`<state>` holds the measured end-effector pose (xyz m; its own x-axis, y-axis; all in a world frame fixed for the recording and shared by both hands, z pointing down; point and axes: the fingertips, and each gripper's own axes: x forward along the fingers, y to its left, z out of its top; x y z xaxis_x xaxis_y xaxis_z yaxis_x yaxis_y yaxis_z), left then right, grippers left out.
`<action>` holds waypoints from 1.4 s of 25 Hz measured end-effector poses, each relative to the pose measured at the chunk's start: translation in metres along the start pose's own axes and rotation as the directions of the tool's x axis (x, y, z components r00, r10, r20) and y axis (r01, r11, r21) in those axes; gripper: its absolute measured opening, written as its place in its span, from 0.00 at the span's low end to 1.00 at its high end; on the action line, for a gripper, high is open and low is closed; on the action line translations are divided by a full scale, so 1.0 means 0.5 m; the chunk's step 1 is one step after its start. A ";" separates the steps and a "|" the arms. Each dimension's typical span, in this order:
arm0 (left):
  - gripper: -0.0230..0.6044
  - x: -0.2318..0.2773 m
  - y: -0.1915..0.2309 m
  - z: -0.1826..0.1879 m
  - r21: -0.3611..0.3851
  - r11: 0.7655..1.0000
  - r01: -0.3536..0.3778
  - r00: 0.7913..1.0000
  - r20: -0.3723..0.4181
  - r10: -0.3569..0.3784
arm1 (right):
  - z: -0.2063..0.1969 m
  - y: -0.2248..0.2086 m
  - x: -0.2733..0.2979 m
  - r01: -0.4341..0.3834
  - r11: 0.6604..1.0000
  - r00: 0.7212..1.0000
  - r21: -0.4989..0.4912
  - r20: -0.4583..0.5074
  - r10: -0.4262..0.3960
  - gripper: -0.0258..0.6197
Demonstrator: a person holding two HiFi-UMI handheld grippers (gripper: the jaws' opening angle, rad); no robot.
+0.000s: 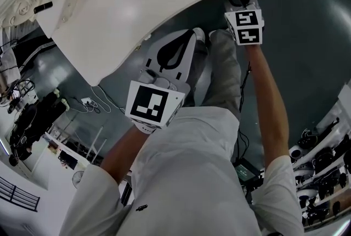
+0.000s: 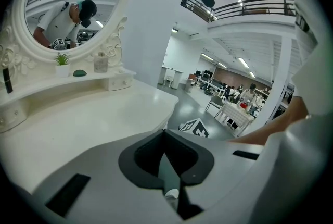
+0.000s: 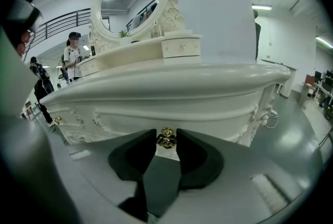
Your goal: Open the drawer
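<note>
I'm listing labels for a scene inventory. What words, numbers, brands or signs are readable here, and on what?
No readable words, numbers or brands in any view.
Cube on the left tool: black-and-white square marker, no letters.
Cube on the right tool: same kind of marker, no letters.
Gold drawer handle between the right tool's pads: no lettering.
Dark mark on the shirt: too small to read.

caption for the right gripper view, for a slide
The right gripper pinches the gold handle of the drawer on a white dresser.
</note>
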<state>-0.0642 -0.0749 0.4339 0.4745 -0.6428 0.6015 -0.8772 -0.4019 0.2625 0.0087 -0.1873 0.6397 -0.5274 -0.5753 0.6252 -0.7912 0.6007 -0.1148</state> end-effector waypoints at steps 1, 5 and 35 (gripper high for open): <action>0.05 -0.002 0.003 0.000 0.001 1.000 -0.003 1.000 0.000 0.003 | -0.003 0.000 -0.003 0.000 1.000 1.000 -0.005 -0.005 0.000 0.25; 0.05 -0.006 0.009 -0.007 0.000 1.000 -0.005 1.000 0.006 0.005 | -0.037 -0.001 -0.043 -0.002 1.000 1.000 -0.005 -0.018 0.002 0.25; 0.05 0.025 -0.100 -0.009 0.074 0.991 0.114 0.993 -0.025 -0.112 | -0.169 0.002 -0.224 -0.006 0.999 0.999 0.034 -0.038 0.007 0.25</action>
<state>-0.0147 -0.0599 0.4319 0.5680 -0.5770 0.5868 -0.8097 -0.5195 0.2730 0.0930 -0.0755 0.6350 -0.5207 -0.5493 0.6536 -0.7982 0.5848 -0.1444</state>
